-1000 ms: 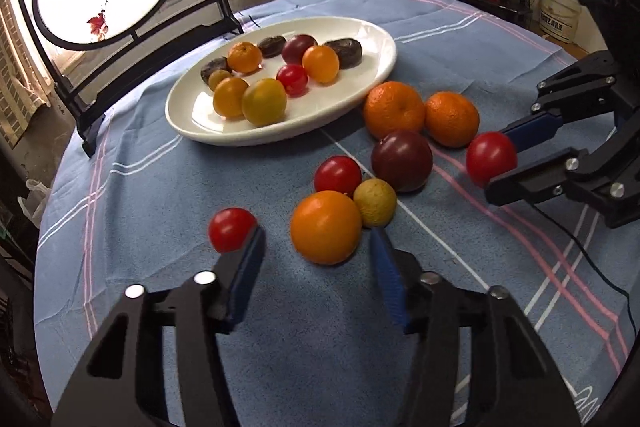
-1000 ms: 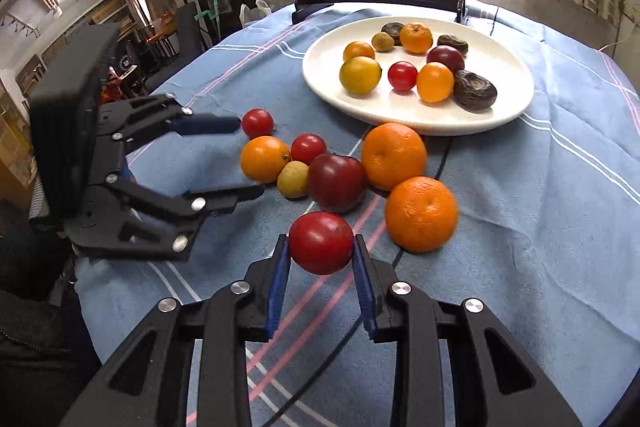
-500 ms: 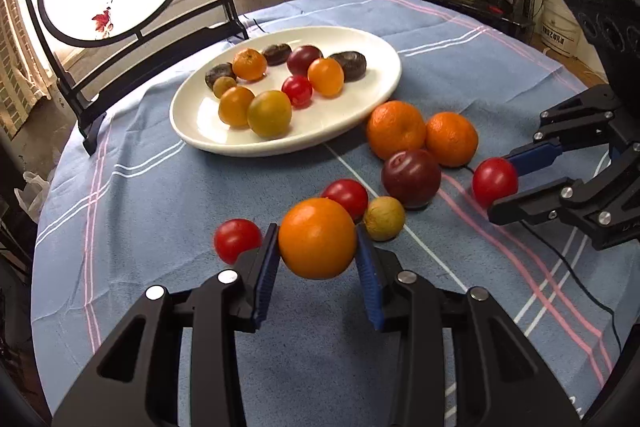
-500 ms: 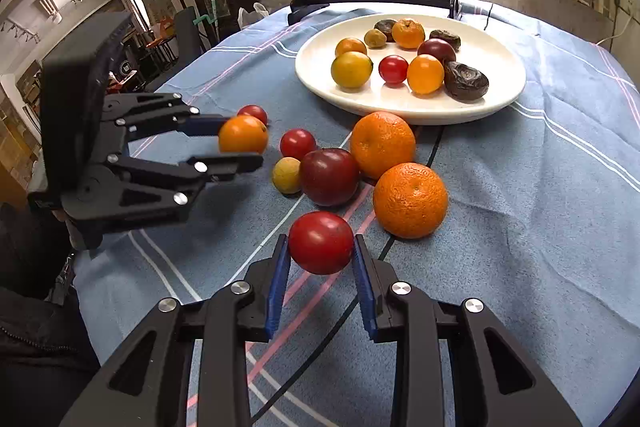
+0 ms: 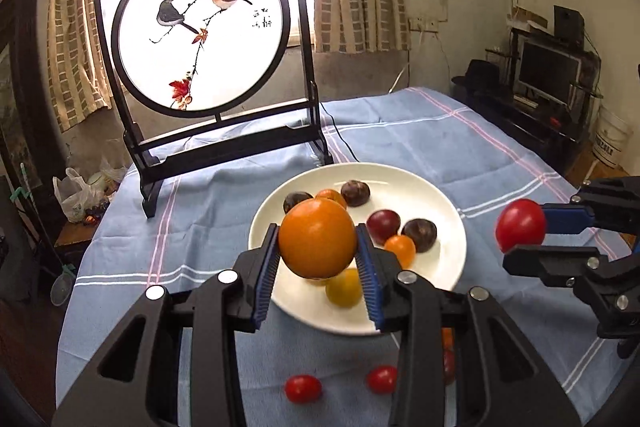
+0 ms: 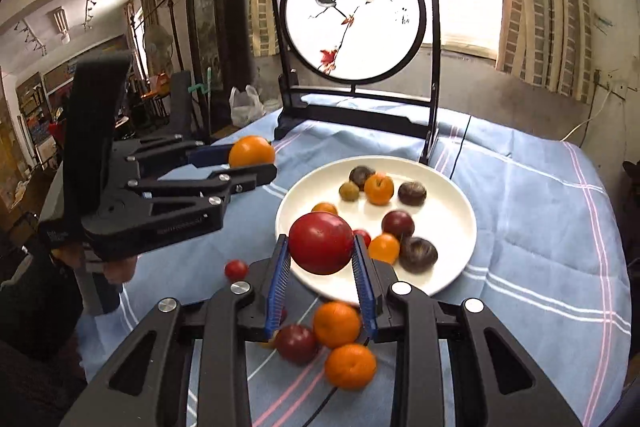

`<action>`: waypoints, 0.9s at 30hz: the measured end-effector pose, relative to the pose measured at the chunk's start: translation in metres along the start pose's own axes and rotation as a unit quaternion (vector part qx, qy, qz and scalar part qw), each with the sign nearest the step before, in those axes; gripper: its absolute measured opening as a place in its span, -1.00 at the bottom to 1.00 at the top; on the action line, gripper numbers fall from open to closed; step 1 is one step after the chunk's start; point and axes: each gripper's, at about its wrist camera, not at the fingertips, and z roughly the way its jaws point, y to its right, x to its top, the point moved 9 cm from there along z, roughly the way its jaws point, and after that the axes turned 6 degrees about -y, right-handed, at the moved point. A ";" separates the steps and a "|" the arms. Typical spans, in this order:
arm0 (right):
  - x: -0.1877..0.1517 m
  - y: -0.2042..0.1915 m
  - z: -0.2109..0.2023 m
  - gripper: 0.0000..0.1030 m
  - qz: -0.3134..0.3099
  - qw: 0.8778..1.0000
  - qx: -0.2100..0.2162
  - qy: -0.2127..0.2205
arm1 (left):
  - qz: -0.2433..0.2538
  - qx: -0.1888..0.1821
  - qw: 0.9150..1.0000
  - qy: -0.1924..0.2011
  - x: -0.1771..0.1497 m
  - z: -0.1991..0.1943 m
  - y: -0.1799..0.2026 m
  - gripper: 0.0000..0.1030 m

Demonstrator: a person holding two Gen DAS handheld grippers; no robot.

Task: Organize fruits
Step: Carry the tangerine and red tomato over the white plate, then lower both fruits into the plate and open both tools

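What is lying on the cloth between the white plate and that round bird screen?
Nothing: in both wrist views only bare blue tablecloth lies between the plate and the screen.

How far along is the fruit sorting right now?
Partly done: several fruits already lie on the white plate. In hand: left gripper holds an orange fruit, right gripper a red fruit, both lifted. Left: two oranges, a dark plum and small red ones on the cloth.

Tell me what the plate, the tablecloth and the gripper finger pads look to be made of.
White plate: likely glazed ceramic; it looks smooth with a soft sheen.
Tablecloth: woven fabric, matte blue with pink and white stripes, creased near the stand.
Finger pads: blue, ribbed, probably rubber or soft plastic, set on black, seemingly hard plastic fingers.
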 end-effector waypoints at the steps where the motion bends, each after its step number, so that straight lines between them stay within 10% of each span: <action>1: 0.009 0.004 0.003 -0.39 0.005 1.000 0.002 0.006 | 0.000 0.003 1.000 0.001 0.005 0.005 0.001 -0.29; 10: 0.057 0.053 0.033 -0.39 0.045 0.998 -0.034 0.038 | -0.017 0.015 1.000 -0.010 0.029 0.058 0.004 -0.29; 27: 0.030 0.073 0.093 -0.39 0.052 0.997 -0.055 -0.016 | -0.015 0.012 0.998 -0.059 0.003 0.102 0.008 -0.29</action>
